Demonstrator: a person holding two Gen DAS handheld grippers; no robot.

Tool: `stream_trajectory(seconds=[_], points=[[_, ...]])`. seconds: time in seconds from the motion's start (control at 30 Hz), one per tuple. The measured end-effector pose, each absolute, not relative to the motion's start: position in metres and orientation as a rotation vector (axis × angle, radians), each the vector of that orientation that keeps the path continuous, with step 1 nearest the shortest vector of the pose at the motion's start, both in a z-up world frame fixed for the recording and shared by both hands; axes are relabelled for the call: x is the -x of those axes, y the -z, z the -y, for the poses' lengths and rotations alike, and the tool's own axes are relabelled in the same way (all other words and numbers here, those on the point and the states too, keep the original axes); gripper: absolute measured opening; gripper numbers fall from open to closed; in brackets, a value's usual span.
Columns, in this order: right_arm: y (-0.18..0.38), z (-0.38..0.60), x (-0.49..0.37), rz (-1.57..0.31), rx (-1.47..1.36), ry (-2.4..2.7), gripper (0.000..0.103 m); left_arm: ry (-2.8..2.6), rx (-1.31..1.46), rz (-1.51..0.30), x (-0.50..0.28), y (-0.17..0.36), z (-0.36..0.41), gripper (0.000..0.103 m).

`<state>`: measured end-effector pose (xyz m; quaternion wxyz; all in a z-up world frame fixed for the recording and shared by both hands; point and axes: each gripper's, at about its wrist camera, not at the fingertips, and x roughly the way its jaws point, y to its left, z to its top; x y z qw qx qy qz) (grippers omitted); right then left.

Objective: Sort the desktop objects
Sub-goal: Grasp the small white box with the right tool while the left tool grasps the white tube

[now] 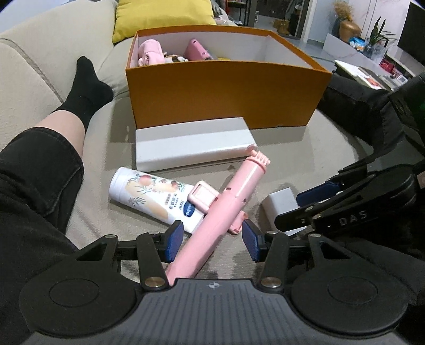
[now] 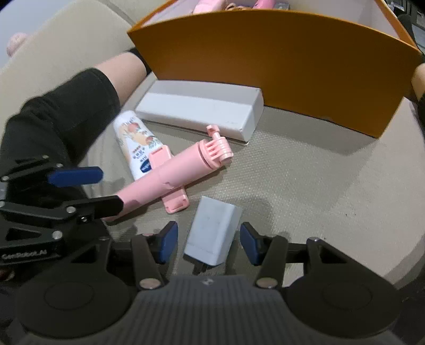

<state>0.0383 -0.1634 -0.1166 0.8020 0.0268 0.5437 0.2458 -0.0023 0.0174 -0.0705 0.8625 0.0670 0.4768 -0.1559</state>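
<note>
A pink selfie stick [image 1: 225, 191] lies slantwise on the beige cushion, partly over a white peach-print tube [image 1: 143, 193]. My left gripper [image 1: 212, 240] is open with the stick's handle between its blue pads; a gap shows on the right side. A small white charger [image 2: 212, 228] lies between the pads of my right gripper [image 2: 208, 242], which is open with gaps on both sides. In the right wrist view the left gripper [image 2: 77, 188] straddles the selfie stick [image 2: 170, 175]. A long white box [image 1: 191, 143] lies in front of the orange storage box [image 1: 225, 90].
The orange box holds several pink items [image 1: 196, 49] at its back. A person's leg in a black sock [image 1: 85, 85] stretches along the left on the sofa. A yellow cushion [image 1: 164, 16] sits behind the box. Beige cushion surface [image 2: 305, 185] lies to the right.
</note>
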Motion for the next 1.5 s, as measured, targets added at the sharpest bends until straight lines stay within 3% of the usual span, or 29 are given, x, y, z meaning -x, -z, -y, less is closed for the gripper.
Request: stream_trajectory(seconds=[0.17, 0.4, 0.57, 1.07, 1.17, 1.2, 1.5], points=[[0.126, 0.154, -0.042, -1.187, -0.012, -0.512, 0.046, 0.299, -0.108, -1.023, -0.003, 0.076, -0.024, 0.057], [0.120, 0.154, -0.042, -1.115, 0.073, -0.461, 0.042, 0.180, 0.057, -1.066, -0.027, 0.079, -0.046, 0.057], [0.110, 0.162, -0.057, -1.042, 0.151, -0.367, 0.041, 0.085, 0.174, -1.140, -0.048, 0.089, -0.055, 0.058], [0.120, 0.165, -0.072, -1.050, 0.138, -0.380, 0.037, -0.026, 0.482, -1.185, -0.071, 0.119, -0.075, 0.065], [0.119, 0.164, -0.071, -1.045, 0.144, -0.384, 0.037, -0.041, 0.493, -1.175, -0.069, 0.118, -0.077, 0.056], [0.119, 0.164, -0.071, -1.045, 0.143, -0.384, 0.037, -0.054, 0.496, -1.172, -0.068, 0.117, -0.079, 0.040], [0.120, 0.167, -0.069, -1.047, 0.130, -0.388, 0.037, -0.064, 0.495, -1.131, -0.062, 0.109, -0.081, 0.027]])
